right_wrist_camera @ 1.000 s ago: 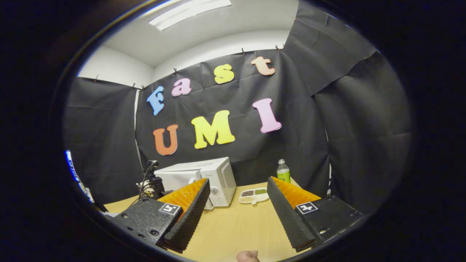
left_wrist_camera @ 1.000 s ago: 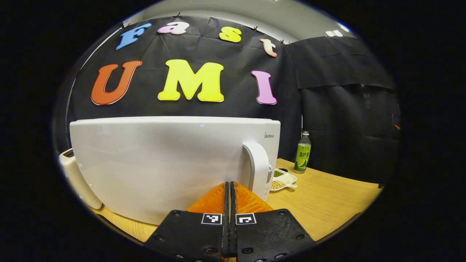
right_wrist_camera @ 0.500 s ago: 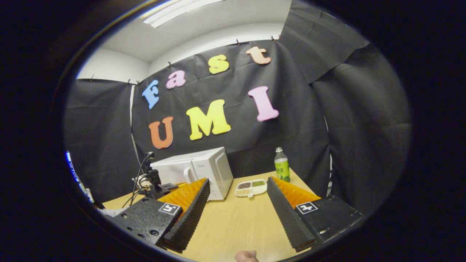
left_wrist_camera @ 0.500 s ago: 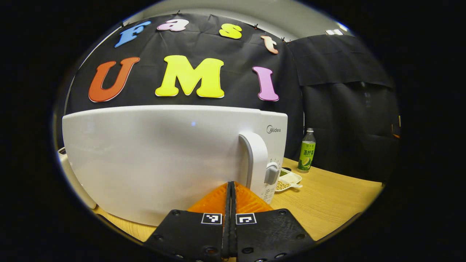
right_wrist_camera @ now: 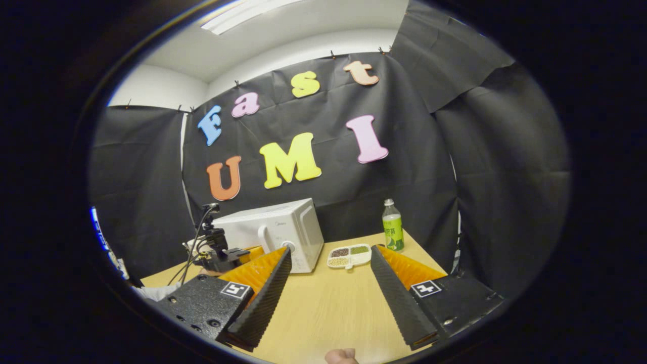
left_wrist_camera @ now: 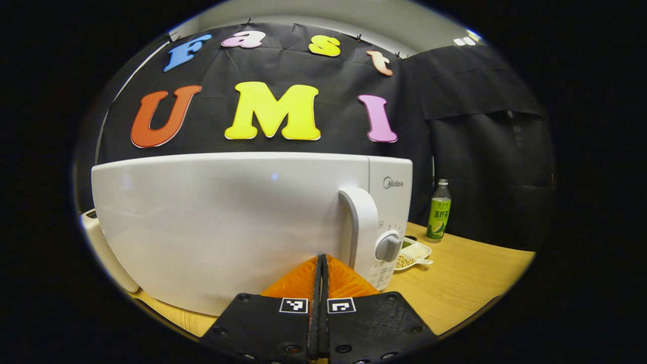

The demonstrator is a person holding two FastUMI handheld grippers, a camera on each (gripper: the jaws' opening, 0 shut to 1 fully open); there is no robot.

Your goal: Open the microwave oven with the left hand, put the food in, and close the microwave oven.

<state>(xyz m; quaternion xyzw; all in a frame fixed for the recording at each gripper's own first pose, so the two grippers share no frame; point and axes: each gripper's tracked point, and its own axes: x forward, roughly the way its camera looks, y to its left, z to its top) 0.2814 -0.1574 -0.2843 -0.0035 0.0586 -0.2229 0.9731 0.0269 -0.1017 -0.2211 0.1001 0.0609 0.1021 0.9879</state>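
The door [left_wrist_camera: 222,222] is swung nearly flush, pushed by the closed left claw [left_wrist_camera: 322,260] just ahead; the right claw [right_wrist_camera: 328,268] is held open, idle, the food tray [right_wrist_camera: 349,256] lying beyond it.

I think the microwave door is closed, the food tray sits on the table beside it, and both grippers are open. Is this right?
Not quite. Only the right gripper is open; the left gripper is shut, as the left gripper view shows. The microwave door is closed, and the food tray sits on the table beside it.
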